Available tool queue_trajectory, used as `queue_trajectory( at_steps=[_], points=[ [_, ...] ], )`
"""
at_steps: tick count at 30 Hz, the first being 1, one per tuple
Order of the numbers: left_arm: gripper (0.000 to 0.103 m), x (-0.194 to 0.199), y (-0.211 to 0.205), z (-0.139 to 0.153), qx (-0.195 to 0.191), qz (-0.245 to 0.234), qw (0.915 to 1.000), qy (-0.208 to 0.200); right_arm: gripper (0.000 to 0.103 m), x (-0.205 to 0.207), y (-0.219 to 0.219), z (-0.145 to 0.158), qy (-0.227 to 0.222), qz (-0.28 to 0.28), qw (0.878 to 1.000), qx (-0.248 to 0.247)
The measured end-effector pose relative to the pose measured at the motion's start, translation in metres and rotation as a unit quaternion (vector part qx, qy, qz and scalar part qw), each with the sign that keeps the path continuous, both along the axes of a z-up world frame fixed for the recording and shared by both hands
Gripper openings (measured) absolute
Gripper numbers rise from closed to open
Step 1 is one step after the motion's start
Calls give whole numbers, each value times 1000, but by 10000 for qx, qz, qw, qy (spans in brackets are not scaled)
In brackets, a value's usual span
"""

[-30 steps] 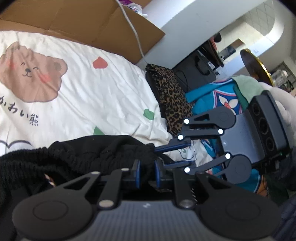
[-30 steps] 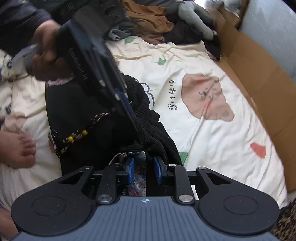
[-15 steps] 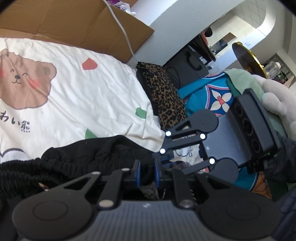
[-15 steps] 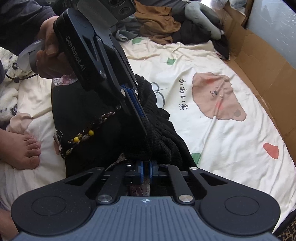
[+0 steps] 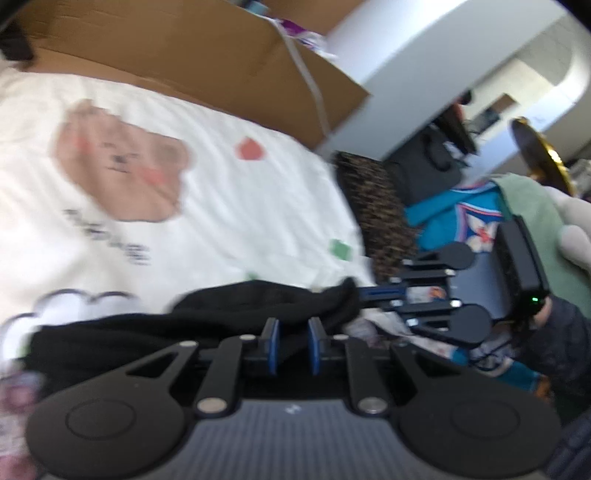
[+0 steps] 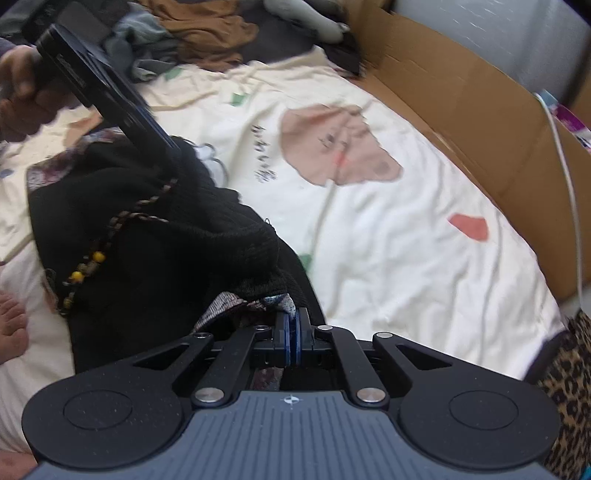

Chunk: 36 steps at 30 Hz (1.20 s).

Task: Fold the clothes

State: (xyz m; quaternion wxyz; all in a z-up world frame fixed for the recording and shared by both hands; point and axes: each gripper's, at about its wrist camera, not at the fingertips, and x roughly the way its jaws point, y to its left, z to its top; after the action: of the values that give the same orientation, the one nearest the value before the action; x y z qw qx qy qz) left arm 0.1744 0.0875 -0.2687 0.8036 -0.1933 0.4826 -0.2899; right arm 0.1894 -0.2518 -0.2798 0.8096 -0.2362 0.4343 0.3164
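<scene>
A black knit garment [image 6: 166,240] with a beaded drawstring [image 6: 96,258] and a patterned lining lies bunched on the cream bear-print sheet [image 6: 388,240]. My right gripper [image 6: 291,332] is shut on its near edge, where the patterned lining shows. My left gripper [image 5: 292,343] is shut on a thick fold of the same garment [image 5: 221,314]. In the right wrist view the left gripper [image 6: 168,142] comes in from the upper left, held by a hand, with its tips buried in the black fabric. In the left wrist view the right gripper [image 5: 369,295] pinches the garment's corner.
Cardboard [image 6: 461,99] lines the far side of the sheet, with a white cable [image 6: 569,184] over it. A leopard-print cushion [image 5: 380,206] lies at the sheet's end. A pile of clothes [image 6: 199,33] sits at the back. A bare foot [image 6: 11,325] rests at the left.
My right gripper went from open to shut on the garment's edge. The two grippers have since moved apart, and the black fabric between them is drawn out.
</scene>
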Motion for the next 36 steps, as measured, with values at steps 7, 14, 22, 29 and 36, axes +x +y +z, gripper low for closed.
queue_trajectory(
  at_steps=[7,14,22,29,36],
  points=[
    [19,-7,60,-1,1036,743,9916,225,0,8,-6,-12,175,-590,9979,-208],
    [19,-1,95,-22,1968,1325,9712,239,0,16,-15,-22,324,-1050,9937,-229],
    [34,-12,89,-49,1820,1164,9756,380,0,17,-15,-28,474,-1085,9927,-241],
    [42,-19,77,-64,2036,1116,9716,452,0,17,-13,-32,573,-1044,9925,-268],
    [47,-25,67,-58,1857,821,9782,426,1,15,-15,-38,705,-1075,9912,-308]
  ],
)
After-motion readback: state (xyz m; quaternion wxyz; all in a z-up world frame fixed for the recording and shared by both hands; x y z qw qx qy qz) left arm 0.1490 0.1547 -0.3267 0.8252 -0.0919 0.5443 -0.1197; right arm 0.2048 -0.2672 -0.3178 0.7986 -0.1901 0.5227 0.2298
